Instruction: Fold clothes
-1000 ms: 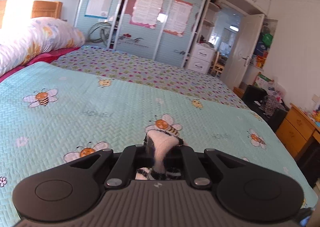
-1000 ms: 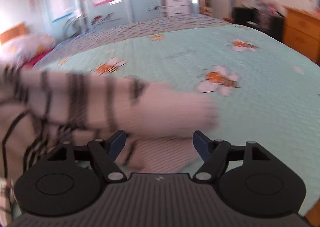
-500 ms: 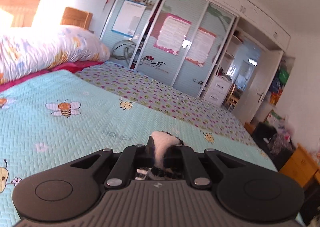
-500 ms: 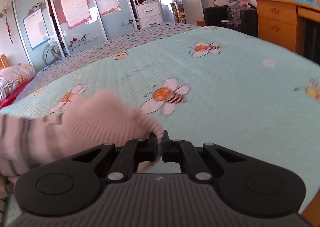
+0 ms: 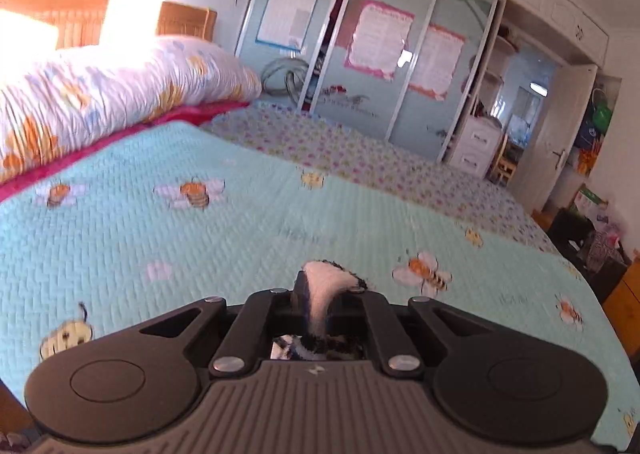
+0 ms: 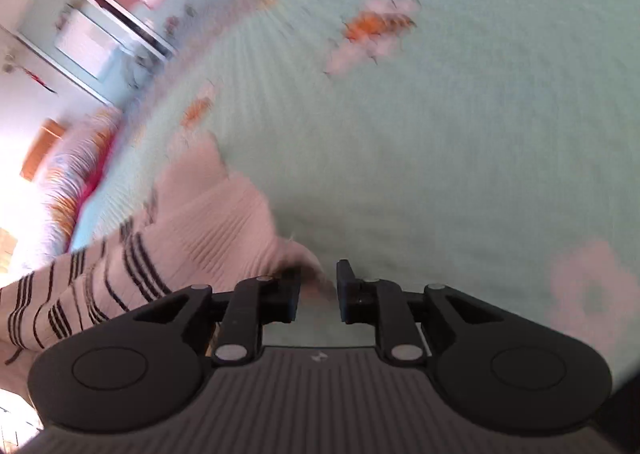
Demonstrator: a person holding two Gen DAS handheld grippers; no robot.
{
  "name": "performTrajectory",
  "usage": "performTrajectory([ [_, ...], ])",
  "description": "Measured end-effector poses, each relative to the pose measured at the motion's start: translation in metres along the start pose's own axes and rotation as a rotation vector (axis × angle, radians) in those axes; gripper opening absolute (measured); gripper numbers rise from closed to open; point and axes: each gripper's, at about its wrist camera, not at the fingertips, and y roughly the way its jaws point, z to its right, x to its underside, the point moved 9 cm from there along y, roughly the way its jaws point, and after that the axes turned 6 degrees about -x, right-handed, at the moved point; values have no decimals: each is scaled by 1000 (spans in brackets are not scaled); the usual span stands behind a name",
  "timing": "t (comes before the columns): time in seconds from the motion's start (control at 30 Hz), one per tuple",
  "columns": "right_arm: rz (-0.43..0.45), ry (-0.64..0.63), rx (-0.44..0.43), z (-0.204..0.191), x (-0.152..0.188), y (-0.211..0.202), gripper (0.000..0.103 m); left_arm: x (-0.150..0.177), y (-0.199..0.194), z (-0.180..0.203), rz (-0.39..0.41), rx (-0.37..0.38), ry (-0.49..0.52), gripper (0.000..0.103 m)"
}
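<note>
Left tongs (image 5: 318, 294) clamped tight on a fold of sweater (image 5: 320, 290): white fuzzy knit with black stripes, bunched up between the fingers and sticking out above them. Only that pinched bit shows in the left view; rest of the garment is hidden under the tool.

Right view gives the bulk of it: sweater (image 6: 192, 238) lies spread on the bed (image 6: 460, 158), cream ribbed hem toward the middle, black stripes running off to the lower left. Right tongs (image 6: 318, 290) have jaws apart and opening; a corner of the ribbed hem sits in the gap against the left finger, pads not pressing on it. The right view is tilted and badly smeared, so fine contact is hard to read.

Left view is sharper and level: bed (image 5: 200, 246) with a teal quilted cover and bee prints, a floral duvet (image 5: 100, 94) heaped at the head end, a wardrobe (image 5: 380, 46) with sliding doors and pink posters, an open door (image 5: 556, 134) at the right. The right view catches the same wardrobe and duvet only as blurred patches at the upper left. Neither view shows the other tongs.
</note>
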Motion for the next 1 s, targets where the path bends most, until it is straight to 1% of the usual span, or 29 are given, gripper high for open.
performTrajectory([
  [0.07, 54, -39, 23, -5, -5, -22, 24, 17, 2, -8, -37, 1, -7, 7],
  [0.1, 80, -58, 32, -9, -8, -33, 30, 26, 3, -12, -56, 2, -11, 7],
  [0.13, 104, -77, 12, -19, -11, -40, 36, 34, 4, -16, -74, 3, -15, 6],
  [0.17, 124, -102, -18, -32, -13, -46, 51, 39, 5, -16, -88, 6, -20, 6],
  [0.2, 140, -129, -48, -46, -14, -51, 57, 40, 4, -13, -92, 20, -23, 6],
  [0.27, 103, -222, -128, -79, -5, -45, 59, 33, -6, 2, -67, 68, -8, 6],
  [0.33, -20, -272, -211, -108, 23, -28, 61, 24, -19, 20, -33, 116, 19, 6],
  [0.37, -90, -245, -264, -118, 39, -16, 63, 17, -26, 31, -11, 139, 40, 6],
  [0.43, -196, -91, -378, -124, 66, 11, 64, 0, -43, 53, 33, 189, 69, 6],
  [0.47, -225, 7, -407, -121, 74, 24, 64, -9, -52, 65, 58, 217, 80, 6],
  [0.57, -297, 357, -438, -96, 92, 68, 65, -35, -81, 103, 146, 298, 132, 6],
  [0.6, -321, 450, -446, -89, 95, 77, 66, -43, -90, 114, 178, 317, 151, 6],
  [0.63, -316, 525, -453, -82, 94, 83, 66, -51, -99, 123, 218, 340, 154, 7],
  [0.67, -273, 578, -471, -76, 87, 84, 66, -59, -108, 130, 261, 365, 153, 7],
  [0.73, -136, 613, -506, -69, 59, 81, 64, -80, -120, 139, 327, 396, 129, 7],
  [0.77, -85, 596, -516, -70, 40, 80, 52, -83, -117, 141, 332, 386, 128, 8],
  [0.8, -62, 553, -518, -75, 21, 81, 37, -85, -113, 143, 329, 372, 131, 9],
  [0.83, -37, 509, -516, -81, 2, 81, 28, -87, -109, 146, 327, 357, 134, 10],
  [0.87, -10, 462, -493, -87, -16, 80, 17, -90, -104, 148, 325, 342, 137, 10],
  [0.9, 23, 420, -490, -94, -31, 77, 17, -82, -95, 149, 288, 330, 143, 10],
  [0.97, 64, 344, -517, -109, -52, 66, 17, -47, -76, 149, 194, 330, 170, 16],
  [1.0, 66, 309, -524, -116, -55, 63, 22, -29, -67, 149, 147, 332, 184, 24],
])
